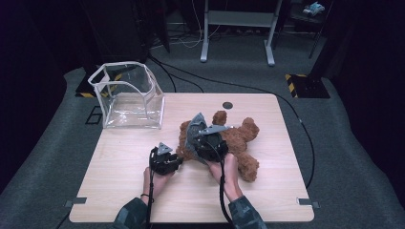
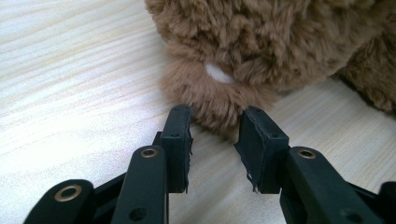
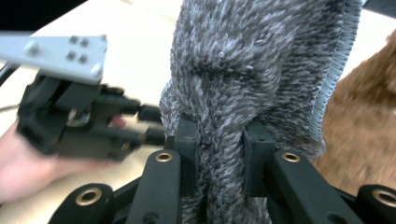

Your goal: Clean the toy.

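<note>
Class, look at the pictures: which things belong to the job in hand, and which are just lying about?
In use:
- brown teddy bear
- grey fuzzy cloth, pinched in the right gripper
- left gripper, jaws apart at the bear's paw

Lying about:
- clear plastic box, standing at the table's far left corner
- dark round disc in the table top

Fluffy brown plush bear [image 1: 239, 140], nubby grey cloth [image 3: 247, 79] (matt wood table [image 1: 124, 162]).

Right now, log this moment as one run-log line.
left gripper: open at teddy bear limb | right gripper: shut on grey knit garment, raised over bear | clear box: empty
</note>
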A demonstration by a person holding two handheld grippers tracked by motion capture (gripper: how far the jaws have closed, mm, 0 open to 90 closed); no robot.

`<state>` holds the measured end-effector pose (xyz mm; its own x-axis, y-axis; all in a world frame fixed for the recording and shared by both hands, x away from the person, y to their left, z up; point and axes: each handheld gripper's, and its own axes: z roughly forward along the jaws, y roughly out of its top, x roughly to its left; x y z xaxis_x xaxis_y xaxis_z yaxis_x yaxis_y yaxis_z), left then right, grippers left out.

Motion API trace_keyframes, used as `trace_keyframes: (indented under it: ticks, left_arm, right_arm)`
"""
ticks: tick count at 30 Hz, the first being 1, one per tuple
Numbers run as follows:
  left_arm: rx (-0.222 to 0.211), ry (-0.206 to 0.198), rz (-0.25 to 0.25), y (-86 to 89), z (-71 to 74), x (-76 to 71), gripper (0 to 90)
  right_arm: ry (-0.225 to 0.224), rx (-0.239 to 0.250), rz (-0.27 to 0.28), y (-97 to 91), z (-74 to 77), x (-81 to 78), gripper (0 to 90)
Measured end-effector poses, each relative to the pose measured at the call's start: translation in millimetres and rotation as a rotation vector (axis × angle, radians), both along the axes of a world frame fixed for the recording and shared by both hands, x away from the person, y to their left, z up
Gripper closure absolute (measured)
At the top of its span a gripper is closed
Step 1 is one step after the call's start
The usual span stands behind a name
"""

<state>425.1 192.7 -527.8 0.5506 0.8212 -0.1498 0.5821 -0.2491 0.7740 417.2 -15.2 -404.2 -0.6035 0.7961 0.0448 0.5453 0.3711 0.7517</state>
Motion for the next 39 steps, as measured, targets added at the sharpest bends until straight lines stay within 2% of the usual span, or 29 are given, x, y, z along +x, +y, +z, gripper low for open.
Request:
trace_keyframes:
  ticks: [1, 3, 4, 6, 8, 9, 11, 12, 14, 15, 16, 17, 18, 19, 21, 23, 27, 28, 30, 33, 37, 39]
  left_arm:
    - [0.002, -0.002, -0.001, 0.1, 0.0, 0.2, 63.4]
    - [0.000, 0.000, -0.002, 0.2, 0.1, 0.2, 63.4]
    - [-0.001, 0.001, -0.002, 0.2, 0.1, 0.1, 63.3]
    - [0.010, -0.003, -0.010, 0.3, 0.3, 0.1, 62.9]
    - [0.020, -0.008, -0.024, 0.1, 0.4, -0.2, 57.5]
    - [0.008, -0.008, -0.017, -1.1, 0.0, -0.7, 53.1]
    - [0.018, -0.008, -0.031, -0.8, 0.4, -0.3, 42.5]
    - [0.029, -0.009, -0.039, -0.3, 0.6, -0.2, 39.6]
    - [0.015, -0.014, -0.029, -0.7, 0.4, -0.6, 35.7]
    - [0.011, -0.022, -0.028, -0.3, 0.9, -1.3, 34.5]
    - [0.010, -0.028, -0.031, -0.2, 1.2, -1.2, 33.9]
    - [0.011, -0.046, -0.026, -0.5, 1.7, -0.7, 33.5]
    - [0.000, -0.077, -0.020, -1.4, 2.0, 0.1, 32.8]
    - [0.003, -0.088, -0.027, -1.4, 2.6, 1.5, 31.7]
    - [-0.001, -0.104, -0.056, -3.3, 4.6, 4.3, 31.7]
    - [0.017, -0.111, -0.060, -6.5, 3.8, 7.0, 34.5]
    - [0.076, -0.097, -0.051, -11.6, 2.5, 10.0, 51.0]
    - [0.083, -0.071, -0.049, -11.7, 2.0, 12.3, 54.6]
    - [0.084, -0.051, -0.043, -12.4, 0.6, 15.8, 62.2]
    - [0.099, -0.061, -0.049, -12.2, 0.6, 17.0, 71.0]
    - [0.096, -0.063, -0.054, -12.0, 0.4, 17.1, 77.5]
    - [0.101, -0.063, -0.055, -11.7, 0.6, 17.2, 79.2]
  right_arm:
    - [0.011, -0.030, 0.005, 1.6, -3.2, 4.0, 72.6]
    - [0.058, -0.050, 0.010, 6.3, -16.8, 8.3, 72.7]
    - [0.067, -0.070, 0.024, 7.3, -24.3, 8.9, 72.8]
    - [0.092, -0.058, 0.033, 7.6, -32.6, 4.8, 72.8]
    - [0.100, -0.062, 0.045, 5.2, -31.0, 0.2, 72.6]
    - [0.100, -0.051, 0.039, 2.3, -26.9, -1.8, 72.5]
    - [0.051, -0.023, 0.018, -7.6, -15.1, -2.4, 72.4]
    - [0.031, -0.012, -0.008, -13.6, -8.1, -1.8, 72.4]
    - [-0.003, 0.008, -0.066, -28.5, 3.4, 4.1, 72.3]
    - [-0.015, 0.001, -0.070, -34.6, 5.1, 7.8, 72.4]
    - [-0.005, 0.007, -0.106, -40.6, 5.5, 13.2, 72.3]
    - [0.006, 0.017, -0.119, -43.1, 4.2, 17.0, 72.4]
    - [0.026, 0.011, -0.130, -45.3, 0.9, 21.7, 72.3]
    - [0.042, 0.000, -0.137, -47.2, -4.9, 27.4, 72.4]
    - [0.068, 0.014, -0.144, -49.4, -12.0, 32.2, 72.5]
    - [0.075, 0.021, -0.147, -50.7, -16.1, 34.6, 72.6]
    - [0.092, 0.009, -0.139, -49.7, -19.1, 33.7, 72.7]
    - [0.095, 0.006, -0.133, -50.9, -19.4, 33.6, 72.8]
    - [0.102, 0.015, -0.126, -52.7, -19.7, 34.1, 72.8]
    - [0.109, 0.021, -0.124, -54.2, -19.4, 33.9, 72.7]
    - [0.105, 0.007, -0.119, -59.2, -17.2, 31.9, 72.6]
    - [0.100, 0.009, -0.134, -66.1, -14.9, 29.7, 72.4]
